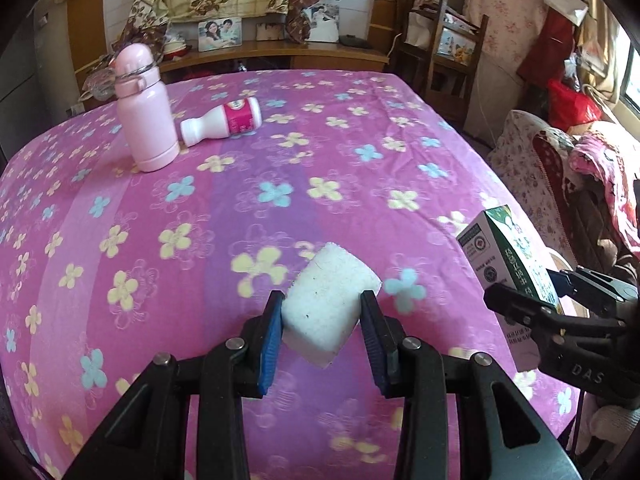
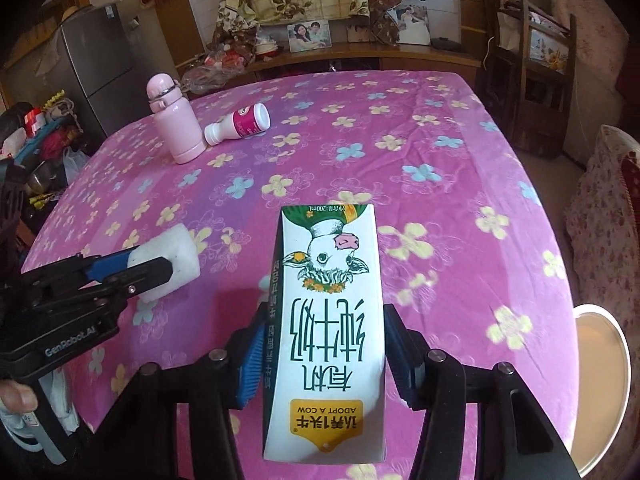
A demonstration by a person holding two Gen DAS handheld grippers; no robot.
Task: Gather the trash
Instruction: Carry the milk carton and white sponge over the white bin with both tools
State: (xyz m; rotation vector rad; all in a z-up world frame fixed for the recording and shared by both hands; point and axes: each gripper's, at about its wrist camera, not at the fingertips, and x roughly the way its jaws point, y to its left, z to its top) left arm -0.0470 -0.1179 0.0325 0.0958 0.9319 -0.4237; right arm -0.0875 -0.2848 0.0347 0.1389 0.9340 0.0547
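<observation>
Both grippers loaded; the bin lies off the table's right edge.

The left gripper (image 1: 322, 316) holds a white foam block (image 1: 330, 300) between its blue pads, lifted above the near middle of the flowered table (image 1: 340, 148). The right gripper (image 2: 322, 354) is clamped on a milk carton (image 2: 326, 308) that runs lengthwise out along the fingers, its printed face up and its far end pointing across the table. A round, pale-rimmed container (image 2: 600, 384), probably the bin, sits low at the near right, just past the table's edge. It lies right of the carton, so the right gripper is the nearer one and the left must cross over. Far left on the table, a small white bottle (image 1: 222, 120) lies on its side, touching or just beside an upright pink flask (image 1: 142, 110); the bottle looks like trash not yet collected.
</observation>
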